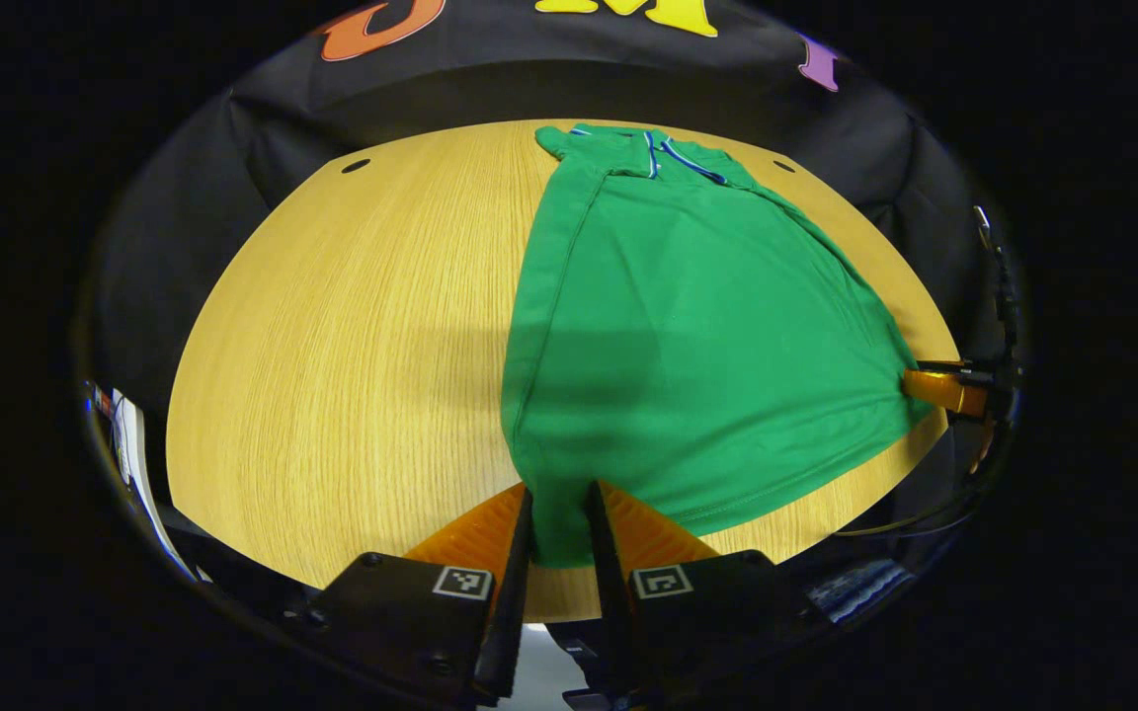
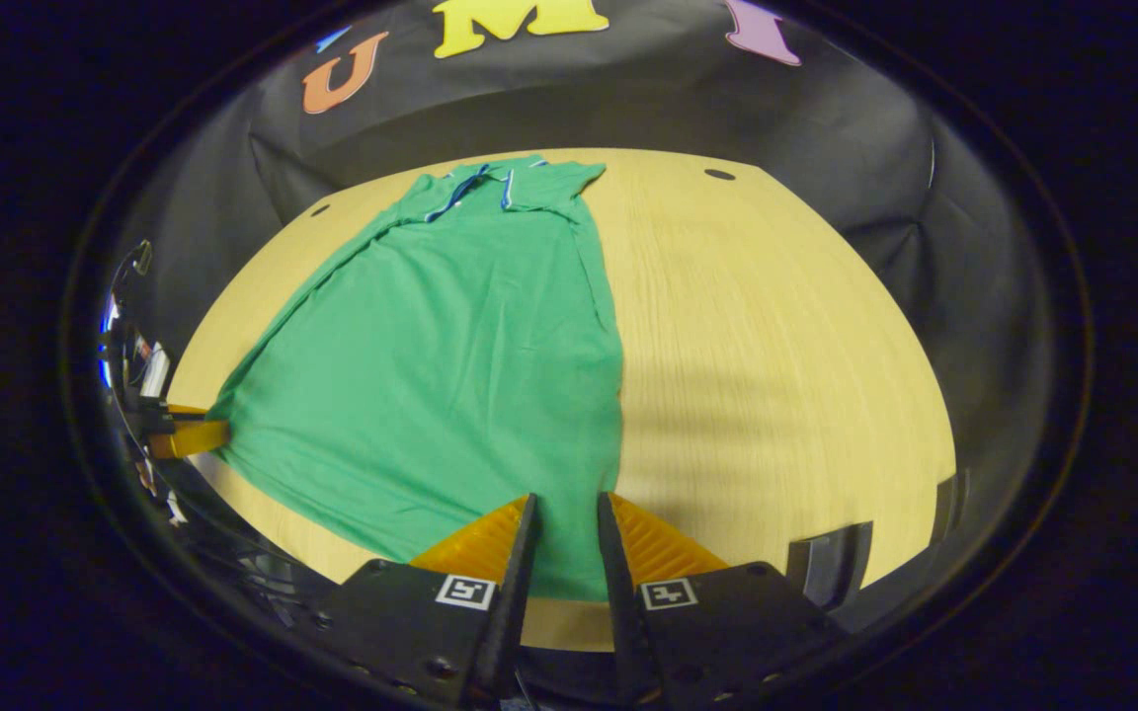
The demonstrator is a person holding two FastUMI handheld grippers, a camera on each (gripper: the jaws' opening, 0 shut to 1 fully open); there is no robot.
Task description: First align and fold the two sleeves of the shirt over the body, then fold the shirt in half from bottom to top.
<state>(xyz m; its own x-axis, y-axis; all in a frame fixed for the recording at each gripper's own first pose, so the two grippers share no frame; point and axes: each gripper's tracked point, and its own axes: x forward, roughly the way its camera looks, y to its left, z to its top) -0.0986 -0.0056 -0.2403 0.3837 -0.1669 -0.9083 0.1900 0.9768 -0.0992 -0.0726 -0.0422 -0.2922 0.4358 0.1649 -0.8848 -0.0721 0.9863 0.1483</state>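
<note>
Left gripper [image 1: 557, 499]: fingers nearly together, a narrow gap between them, green cloth running through the gap. It is clamped on the bottom-left hem corner of the green short-sleeved polo shirt [image 1: 688, 326], at the near edge of the light wood-grain table [image 1: 332, 346].

Right gripper [image 2: 566, 509]: same state, fingers close together with the hem of the shirt [image 2: 450, 365] pinched between them, at the other bottom corner near the table [image 2: 776, 346] edge.

Cross-check: in the left gripper view the right gripper [image 1: 934, 387] shows far right, its tip touching the shirt's hem corner there. In the right gripper view the left gripper [image 2: 196, 436] shows far left, its tip at the opposite hem corner. Fabric between the two corners looks pulled fairly taut, with faint tension wrinkles near the far corner in the left gripper view.

Shirt lies flat on the table, hem toward the grippers. Its collar with white and blue trim [image 1: 663, 156] sits at the far end near the black cloth wall [image 1: 529, 79]. Both long sides run in straight folded edges; sleeves look folded in over the body. Body narrows toward the collar. Two small dark holes in the table top near the far corners [image 1: 356, 165].
</note>
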